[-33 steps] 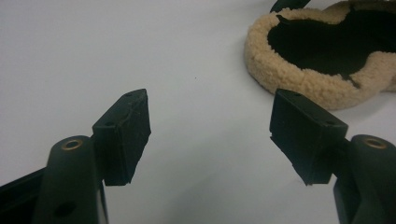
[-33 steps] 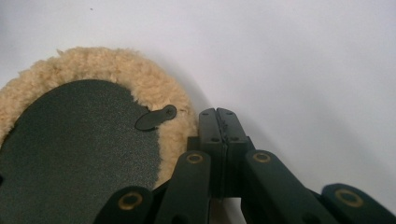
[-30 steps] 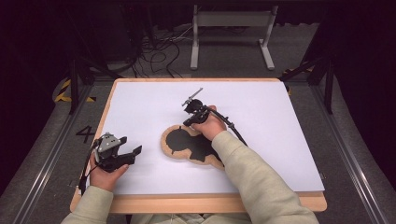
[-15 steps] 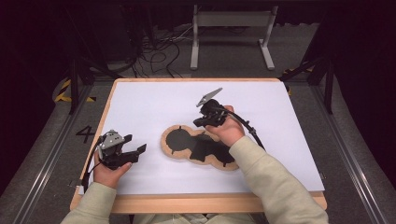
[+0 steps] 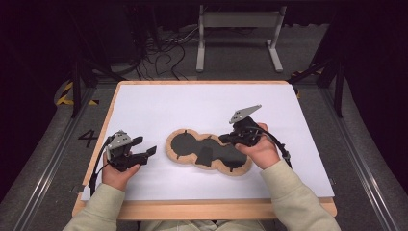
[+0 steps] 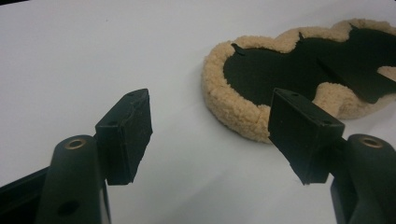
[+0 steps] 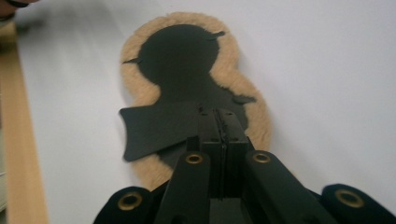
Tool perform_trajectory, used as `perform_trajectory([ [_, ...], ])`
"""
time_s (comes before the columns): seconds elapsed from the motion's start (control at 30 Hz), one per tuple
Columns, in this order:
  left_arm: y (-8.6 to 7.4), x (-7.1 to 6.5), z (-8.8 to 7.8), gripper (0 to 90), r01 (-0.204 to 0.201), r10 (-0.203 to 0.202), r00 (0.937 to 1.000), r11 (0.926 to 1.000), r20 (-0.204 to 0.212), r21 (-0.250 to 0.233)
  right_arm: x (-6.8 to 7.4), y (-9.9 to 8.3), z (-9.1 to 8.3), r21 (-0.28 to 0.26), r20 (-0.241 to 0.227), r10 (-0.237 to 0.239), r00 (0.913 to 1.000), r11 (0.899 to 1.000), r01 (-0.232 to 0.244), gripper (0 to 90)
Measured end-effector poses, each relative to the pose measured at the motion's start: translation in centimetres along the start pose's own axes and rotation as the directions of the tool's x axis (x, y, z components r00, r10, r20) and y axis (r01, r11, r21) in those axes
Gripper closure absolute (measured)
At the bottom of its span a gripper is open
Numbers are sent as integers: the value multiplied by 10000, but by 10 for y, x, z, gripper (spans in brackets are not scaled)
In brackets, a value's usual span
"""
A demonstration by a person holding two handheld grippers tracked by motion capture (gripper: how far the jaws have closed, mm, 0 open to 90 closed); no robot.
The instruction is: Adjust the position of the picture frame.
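white table top (image 5: 159, 103) on a wooden frame, broad and bare toward 12 o'clock. at its centre, lying flat, a fleece-edged black insole (image 5: 192, 147), tan pile rimming dark lining, with a loose black flap (image 5: 205, 156) lifted near the middle. at 9 o'clock of the insole, well apart, left gripper (image 5: 144, 152) low over the table, jaws wide with nothing between. at 3 o'clock, right gripper (image 5: 226, 140) over the insole's end, jaws pressed together; cannot tell whether the flap's edge is pinched.
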State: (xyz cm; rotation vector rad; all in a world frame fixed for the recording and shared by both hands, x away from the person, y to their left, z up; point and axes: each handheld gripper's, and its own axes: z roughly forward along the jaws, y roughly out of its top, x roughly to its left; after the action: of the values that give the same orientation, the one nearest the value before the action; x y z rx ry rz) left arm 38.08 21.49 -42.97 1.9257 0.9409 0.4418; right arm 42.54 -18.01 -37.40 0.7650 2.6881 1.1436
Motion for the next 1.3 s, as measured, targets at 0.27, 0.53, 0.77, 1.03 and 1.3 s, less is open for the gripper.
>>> perform_trajectory([
  [0.27, 4, -3, 7, 315, -280, 280, 9996, 9995, -48, 128, 6, -18, -19, 292, -54, -44, 10000, 9996, 46, 900],
  [0.53, 6, -2, 11, 319, -114, 115, 9999, 9999, -97, 100, 23, -32, -19, 1437, -74, -688, 9976, 9872, 691, 900],
  [0.77, 6, -1, 16, 320, -8, 9, 9999, 9999, -104, 136, 36, -50, -15, 2033, -296, -902, 9955, 9746, 943, 900],
  [1.03, 9, -2, 19, 322, -84, 86, 9999, 9998, -124, 168, 42, -60, -7, 2501, -547, -950, 9940, 9624, 1057, 900],
  [1.3, 10, -3, 22, 317, -189, 191, 9998, 9997, -106, 158, 52, -64, 8, 3139, -518, -1242, 9909, 9399, 1343, 900],
])
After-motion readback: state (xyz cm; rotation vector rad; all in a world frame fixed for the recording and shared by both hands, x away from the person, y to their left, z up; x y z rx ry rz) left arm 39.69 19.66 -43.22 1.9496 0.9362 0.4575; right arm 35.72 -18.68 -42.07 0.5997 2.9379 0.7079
